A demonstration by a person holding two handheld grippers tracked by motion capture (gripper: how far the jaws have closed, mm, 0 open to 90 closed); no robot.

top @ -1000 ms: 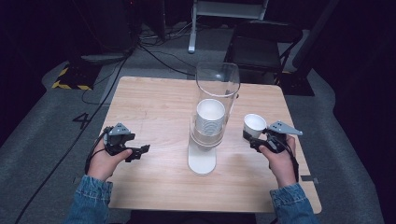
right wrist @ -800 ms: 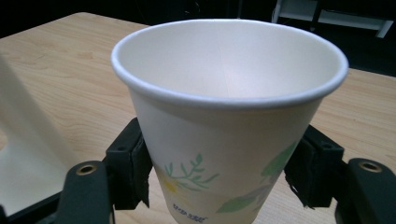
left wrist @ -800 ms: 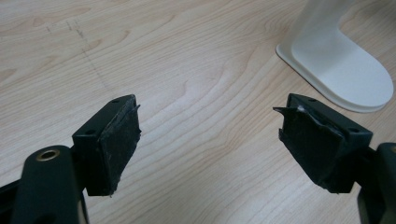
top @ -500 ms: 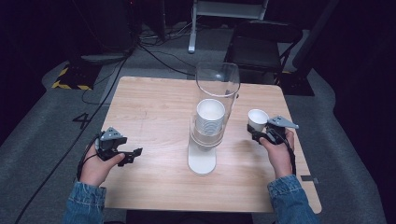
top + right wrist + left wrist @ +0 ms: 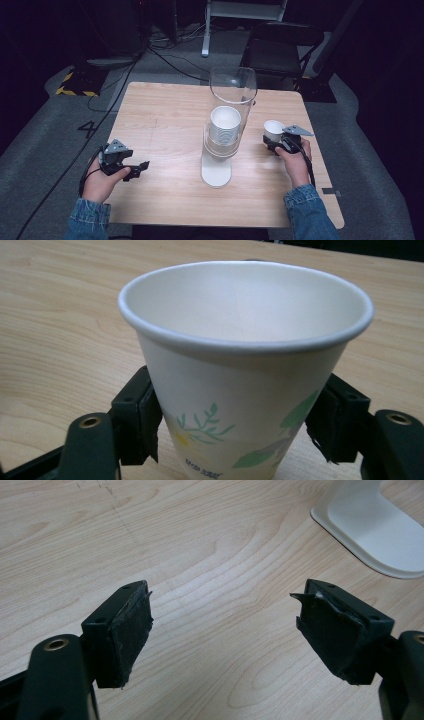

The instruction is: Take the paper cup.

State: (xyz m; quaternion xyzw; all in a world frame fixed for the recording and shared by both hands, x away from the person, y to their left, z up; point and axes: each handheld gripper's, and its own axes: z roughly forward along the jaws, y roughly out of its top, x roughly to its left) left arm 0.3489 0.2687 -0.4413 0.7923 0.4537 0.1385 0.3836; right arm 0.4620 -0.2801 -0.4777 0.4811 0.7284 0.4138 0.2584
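A clear tall tube [image 5: 233, 95] stands at the table's middle on a white base [image 5: 216, 172] and holds a stack of white paper cups [image 5: 225, 125]. To its right, my right gripper [image 5: 272, 142] is shut on a single paper cup [image 5: 274, 130], which it holds upright just above the wood. In the right gripper view both pads [image 5: 145, 415] press the lower sides of that cup [image 5: 240, 340], which carries a leaf print. My left gripper [image 5: 140, 169] rests low over the table's front left, open, with bare wood between its jaws [image 5: 225, 595].
The wooden table [image 5: 165, 110] has open surface on its left half and along the front. The white base [image 5: 372, 525] lies ahead and to the right of my left gripper. A chair [image 5: 280, 45] and floor cables [image 5: 170, 55] sit beyond the far edge.
My left hand and its gripper have drifted left and toward the near edge. The right gripper, still holding the cup, has barely shifted.
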